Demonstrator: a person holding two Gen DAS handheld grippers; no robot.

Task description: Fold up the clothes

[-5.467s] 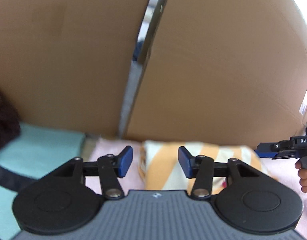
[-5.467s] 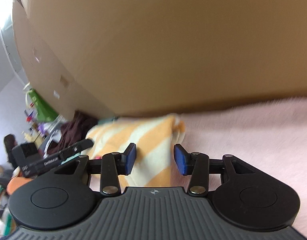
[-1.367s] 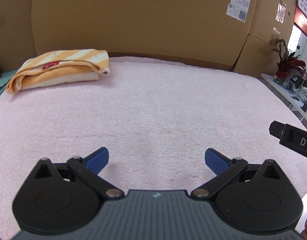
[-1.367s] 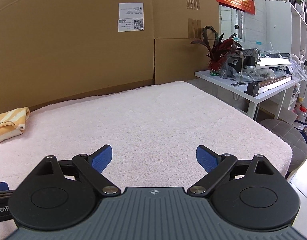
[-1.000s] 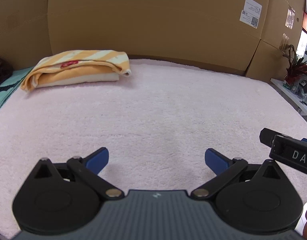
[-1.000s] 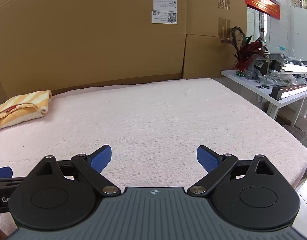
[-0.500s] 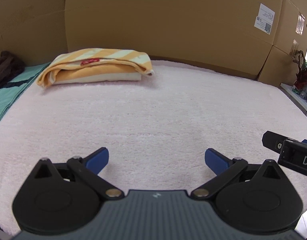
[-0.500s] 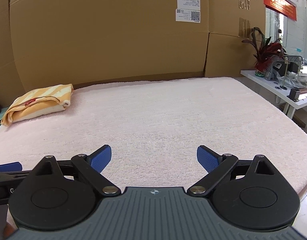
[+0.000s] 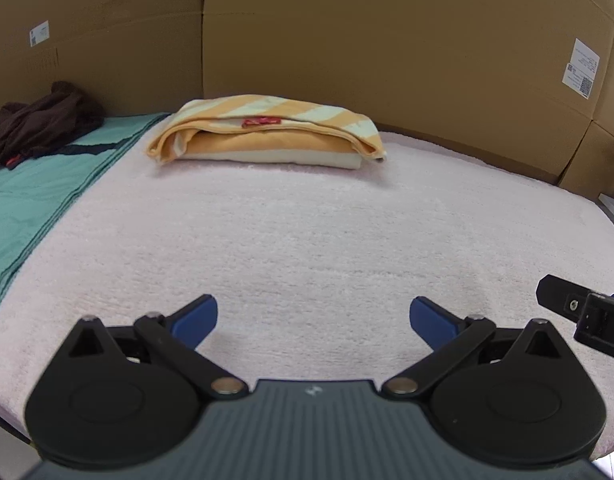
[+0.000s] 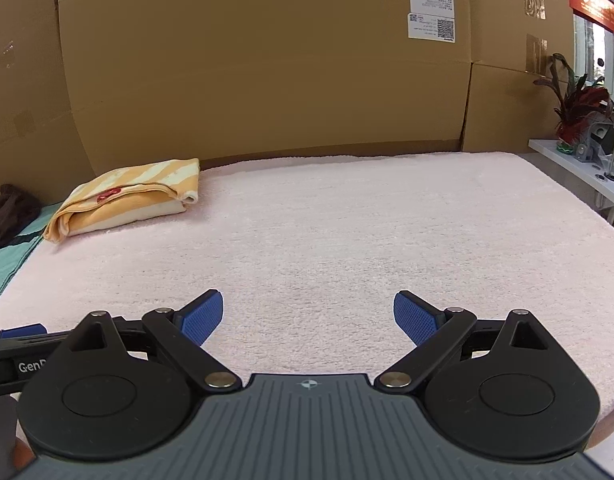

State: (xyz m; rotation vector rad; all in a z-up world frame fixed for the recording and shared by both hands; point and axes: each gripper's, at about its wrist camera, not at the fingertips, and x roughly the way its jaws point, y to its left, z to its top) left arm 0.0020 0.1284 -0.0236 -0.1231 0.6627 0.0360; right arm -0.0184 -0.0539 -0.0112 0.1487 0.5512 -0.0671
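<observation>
Over on the far left a heap of dark brown clothes (image 9: 43,122) lies crumpled on a green sheet (image 9: 31,196), close against the cardboard boxes (image 9: 387,40) that wall off the back. The sheet runs alongside a pink fleecy blanket (image 9: 327,240) that covers the rest of the work surface.

Next along, at the blanket's far left corner, sits the folded garment (image 9: 267,136), orange with pale stripes and a small red tag showing on top. It is a neat flat bundle, lying just in front of the boxes, well apart from both grippers.

Nearer the front edge, the left gripper (image 9: 313,320) hangs over bare blanket with its blue fingers (image 9: 195,320) spread wide and nothing between them. Just beside it on the right, the right gripper (image 10: 308,316) is held the same way, jaws wide apart and holding nothing, above the blanket's near edge. Each tool's tip shows at the edge of the other's camera.

At the far right, past the blanket, a white table (image 10: 579,168) carries a red-leaved plant (image 10: 579,100) and some small bits of equipment I can't make out.
</observation>
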